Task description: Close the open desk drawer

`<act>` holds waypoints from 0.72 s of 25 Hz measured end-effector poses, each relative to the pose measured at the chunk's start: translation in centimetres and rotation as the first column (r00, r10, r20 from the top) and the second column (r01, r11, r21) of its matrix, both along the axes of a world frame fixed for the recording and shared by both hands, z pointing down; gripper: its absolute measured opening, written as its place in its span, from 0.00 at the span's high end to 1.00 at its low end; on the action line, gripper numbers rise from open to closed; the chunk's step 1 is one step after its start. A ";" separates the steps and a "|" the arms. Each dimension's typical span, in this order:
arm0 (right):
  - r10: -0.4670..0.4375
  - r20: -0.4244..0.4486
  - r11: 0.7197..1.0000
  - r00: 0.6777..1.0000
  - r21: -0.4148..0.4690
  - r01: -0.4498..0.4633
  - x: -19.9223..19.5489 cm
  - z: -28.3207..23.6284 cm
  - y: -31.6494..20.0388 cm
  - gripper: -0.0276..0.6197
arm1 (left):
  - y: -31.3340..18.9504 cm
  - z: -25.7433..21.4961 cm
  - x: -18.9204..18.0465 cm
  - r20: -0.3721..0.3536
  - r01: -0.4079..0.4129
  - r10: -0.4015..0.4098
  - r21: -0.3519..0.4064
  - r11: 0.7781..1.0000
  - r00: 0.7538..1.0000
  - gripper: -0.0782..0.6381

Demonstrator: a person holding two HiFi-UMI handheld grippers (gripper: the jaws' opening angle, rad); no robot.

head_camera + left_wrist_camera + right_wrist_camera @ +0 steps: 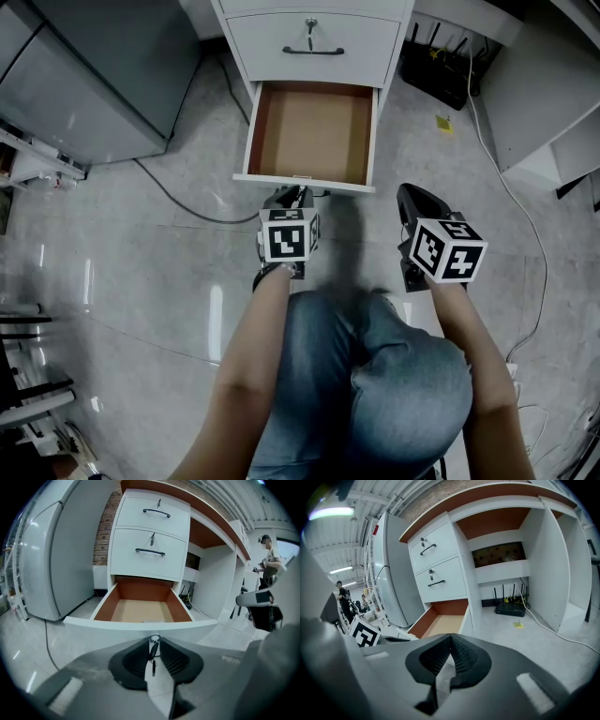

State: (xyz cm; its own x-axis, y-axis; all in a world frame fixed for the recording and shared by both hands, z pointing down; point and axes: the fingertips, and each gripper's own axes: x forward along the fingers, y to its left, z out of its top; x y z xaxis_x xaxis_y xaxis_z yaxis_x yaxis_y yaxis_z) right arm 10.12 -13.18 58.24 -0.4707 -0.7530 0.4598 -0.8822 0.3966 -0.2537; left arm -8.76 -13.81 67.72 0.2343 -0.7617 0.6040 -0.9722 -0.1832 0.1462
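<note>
Left gripper [289,197] is pinching the small metal key [153,649] on the white, brown-lined drawer [259,131]. Being empty, it's probably sliding lightly. Right gripper [451,638] is idling, closed on nothing.

No word, number or brand can be read anywhere. The only signs are coded ones: the left cube [288,236] carries black-and-white square markers on its faces, and the right cube [448,249] does too. They are block patterns, not letters. One such marker also shows at the left edge of the right gripper view. A small yellow slip [443,123] lies on the floor near the black box with aerials; any print on it is too small to tell. The drawer fronts and the grey cabinet bear no legible label.
</note>
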 end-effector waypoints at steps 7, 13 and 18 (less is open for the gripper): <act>-0.003 0.009 1.000 1.000 0.007 0.003 -0.1 -0.3 -0.2 0.96 | -0.5 -1.3 0.0 0.017 0.000 0.000 0.049 0.999 1.000 0.78; -0.004 0.019 1.000 1.000 -0.001 0.004 -0.4 -0.3 -0.2 0.96 | -1.5 -3.1 -0.1 0.021 0.003 -0.005 0.109 0.994 1.000 0.78; 0.002 0.021 1.000 1.000 -0.007 -0.002 -0.2 -0.2 -0.4 0.96 | -1.8 -3.8 0.0 0.009 0.009 -0.010 0.126 0.992 1.000 0.78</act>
State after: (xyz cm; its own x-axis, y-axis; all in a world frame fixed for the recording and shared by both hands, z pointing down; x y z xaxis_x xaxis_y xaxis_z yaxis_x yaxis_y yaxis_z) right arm 9.91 -13.54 58.02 -0.4787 -0.7508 0.4552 -0.8775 0.3925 -0.2755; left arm -8.79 -15.65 63.95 0.2218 -0.8341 0.5050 -0.9751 -0.1906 0.1133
